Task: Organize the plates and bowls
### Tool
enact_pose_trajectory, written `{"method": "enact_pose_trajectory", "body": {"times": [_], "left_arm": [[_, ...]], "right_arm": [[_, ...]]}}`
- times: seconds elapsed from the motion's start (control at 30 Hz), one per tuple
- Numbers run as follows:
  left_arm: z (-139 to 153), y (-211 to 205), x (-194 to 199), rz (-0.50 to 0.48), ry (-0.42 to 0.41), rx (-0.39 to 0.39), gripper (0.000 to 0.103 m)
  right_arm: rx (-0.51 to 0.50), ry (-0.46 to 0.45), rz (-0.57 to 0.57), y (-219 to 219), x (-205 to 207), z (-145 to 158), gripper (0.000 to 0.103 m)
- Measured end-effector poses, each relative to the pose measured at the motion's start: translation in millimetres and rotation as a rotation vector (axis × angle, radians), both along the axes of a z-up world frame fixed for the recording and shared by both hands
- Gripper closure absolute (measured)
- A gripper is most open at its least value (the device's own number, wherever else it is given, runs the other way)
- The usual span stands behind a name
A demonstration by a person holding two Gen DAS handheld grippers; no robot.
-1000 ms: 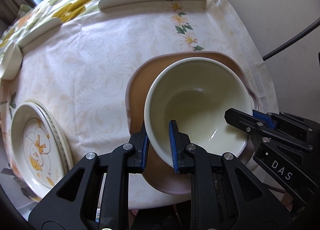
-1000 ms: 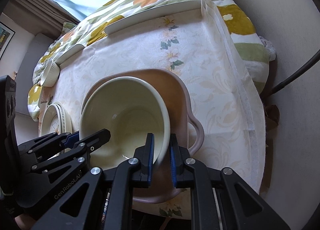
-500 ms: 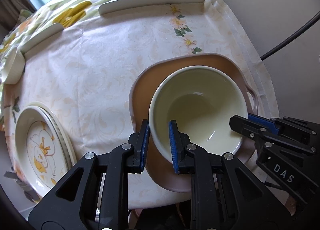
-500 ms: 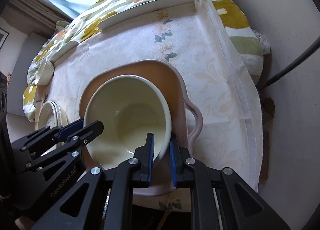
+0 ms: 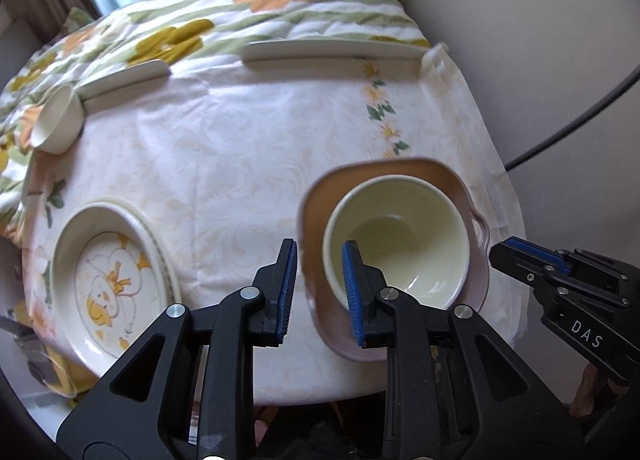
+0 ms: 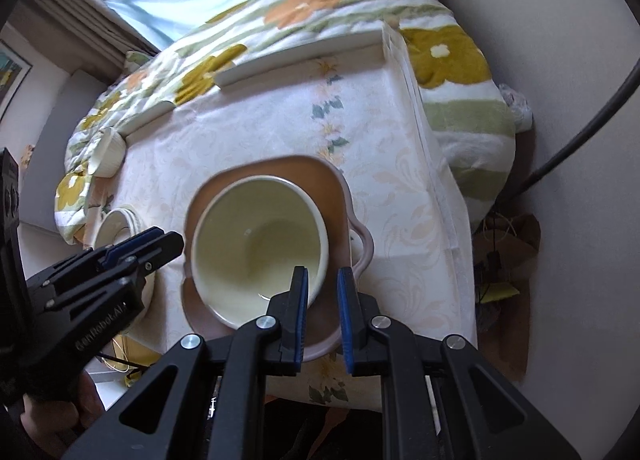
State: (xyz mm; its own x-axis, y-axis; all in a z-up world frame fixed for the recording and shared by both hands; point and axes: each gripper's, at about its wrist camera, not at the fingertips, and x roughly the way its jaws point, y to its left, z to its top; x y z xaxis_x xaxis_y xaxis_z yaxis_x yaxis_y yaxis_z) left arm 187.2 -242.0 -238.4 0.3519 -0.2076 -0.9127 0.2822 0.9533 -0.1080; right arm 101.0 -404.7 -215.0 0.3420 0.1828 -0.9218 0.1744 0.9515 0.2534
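Cream bowl (image 5: pixel 396 240) sitting in the pink handled dish (image 5: pixel 472 292) near my worktop's (image 5: pixel 240 163) right edge, my left tool (image 5: pixel 318 292) apart astride its rim, my right tool (image 6: pixel 322 316) apart too, duck plate (image 5: pixel 108 284) well left.

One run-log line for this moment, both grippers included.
cream bowl: sitting in pink handled dish | left gripper: open, straddling bowl rim | right gripper: open, straddling bowl rim | duck plate: stacked, left

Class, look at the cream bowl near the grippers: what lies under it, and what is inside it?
The cream bowl sits on a brown handled dish on the tablecloth. Inside, the bowl looks empty. The dish's middle is covered by the bowl.
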Motion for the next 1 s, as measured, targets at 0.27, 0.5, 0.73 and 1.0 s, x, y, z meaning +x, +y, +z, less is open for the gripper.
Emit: {"method": "enact_pose_trajectory", "body": {"times": [0.27, 0.5, 0.73, 1.0], "left_arm": [[28.3, 48.8, -23.4, 0.179, -0.163, 0.028, 0.002], [65.4, 96.3, -49.4, 0.308, -0.312, 0.038, 0.002], [84.9, 152.8, -46.1, 0.416, -0.338, 0.020, 0.001], [84.3, 239.3, -2.2, 0.528, -0.267, -0.087, 0.001]], "right_arm": [[-0.017, -0.124, 0.117, 11.8, -6.1, 16.3, 0.011], [-0.033, -0.236, 0.265, 41.9, 8.1, 34.4, 0.011], [-0.013, -0.359, 0.418, 95.0, 42.1, 67.5, 0.010], [-0.012, -0.369, 0.540, 169.8, 118.4, 93.5, 0.010]]}}
